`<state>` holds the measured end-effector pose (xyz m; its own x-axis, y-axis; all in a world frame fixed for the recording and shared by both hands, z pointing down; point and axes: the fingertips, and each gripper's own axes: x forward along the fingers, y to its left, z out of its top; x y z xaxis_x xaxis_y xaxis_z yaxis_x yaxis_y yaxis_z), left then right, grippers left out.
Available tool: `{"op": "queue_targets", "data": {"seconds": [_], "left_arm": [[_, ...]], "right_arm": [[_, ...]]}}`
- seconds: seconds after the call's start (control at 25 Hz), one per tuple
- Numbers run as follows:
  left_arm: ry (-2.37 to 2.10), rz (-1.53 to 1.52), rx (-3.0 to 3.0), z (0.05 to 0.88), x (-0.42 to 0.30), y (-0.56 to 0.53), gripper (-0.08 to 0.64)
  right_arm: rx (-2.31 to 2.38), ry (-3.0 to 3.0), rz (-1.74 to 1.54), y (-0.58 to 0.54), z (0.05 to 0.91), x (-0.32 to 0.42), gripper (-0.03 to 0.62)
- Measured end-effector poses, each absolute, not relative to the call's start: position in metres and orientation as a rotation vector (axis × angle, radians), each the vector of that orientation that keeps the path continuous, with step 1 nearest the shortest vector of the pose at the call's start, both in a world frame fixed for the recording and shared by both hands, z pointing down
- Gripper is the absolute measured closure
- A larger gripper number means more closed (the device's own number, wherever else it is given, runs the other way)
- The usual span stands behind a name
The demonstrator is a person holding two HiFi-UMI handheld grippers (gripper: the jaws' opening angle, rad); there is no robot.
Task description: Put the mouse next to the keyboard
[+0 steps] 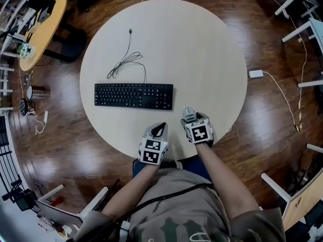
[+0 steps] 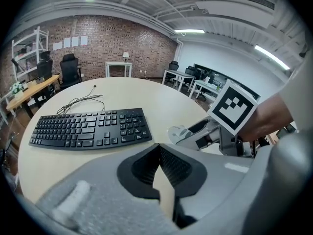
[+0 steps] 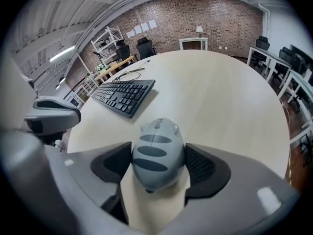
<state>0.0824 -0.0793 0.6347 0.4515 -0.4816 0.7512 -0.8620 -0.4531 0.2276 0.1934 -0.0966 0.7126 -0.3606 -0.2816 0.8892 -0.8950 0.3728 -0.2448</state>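
Observation:
A black keyboard [image 1: 133, 96] lies at the middle of the round pale table [image 1: 202, 44], with its cable coiled behind it. The grey striped mouse [image 3: 157, 153] sits low over the tabletop between the pads of my right gripper [image 3: 159, 164], which is shut on its two sides. In the head view that gripper [image 1: 188, 113] and the mouse [image 1: 188, 116] are just right of the keyboard's right end, toward the near edge. My left gripper [image 1: 161, 128] is below the keyboard's right end, its jaws [image 2: 159, 147] shut with nothing between them. The keyboard [image 2: 88, 128] lies ahead-left of it.
The keyboard's black cable [image 1: 126, 59] loops across the table's far half. The table's near edge runs just under both grippers. A white adapter [image 1: 255, 73] and cords lie on the wood floor to the right. A wooden desk [image 1: 43, 29] stands far left.

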Motion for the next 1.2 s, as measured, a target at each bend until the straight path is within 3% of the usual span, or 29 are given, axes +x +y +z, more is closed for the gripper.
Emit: {"op": "queue_targets", "data": {"seconds": [0.92, 1.2], "left_arm": [[-1.114, 0.853, 2.092, 0.635, 0.081, -0.068, 0.557], [-1.123, 0.731, 2.184, 0.617, 0.092, -0.077, 0.557]], "right_arm": [[0.961, -1.838, 0.991, -0.097, 0.715, 0.195, 0.245], [1.032, -1.830, 0.943, -0.117, 0.716, 0.222, 0.250]]}}
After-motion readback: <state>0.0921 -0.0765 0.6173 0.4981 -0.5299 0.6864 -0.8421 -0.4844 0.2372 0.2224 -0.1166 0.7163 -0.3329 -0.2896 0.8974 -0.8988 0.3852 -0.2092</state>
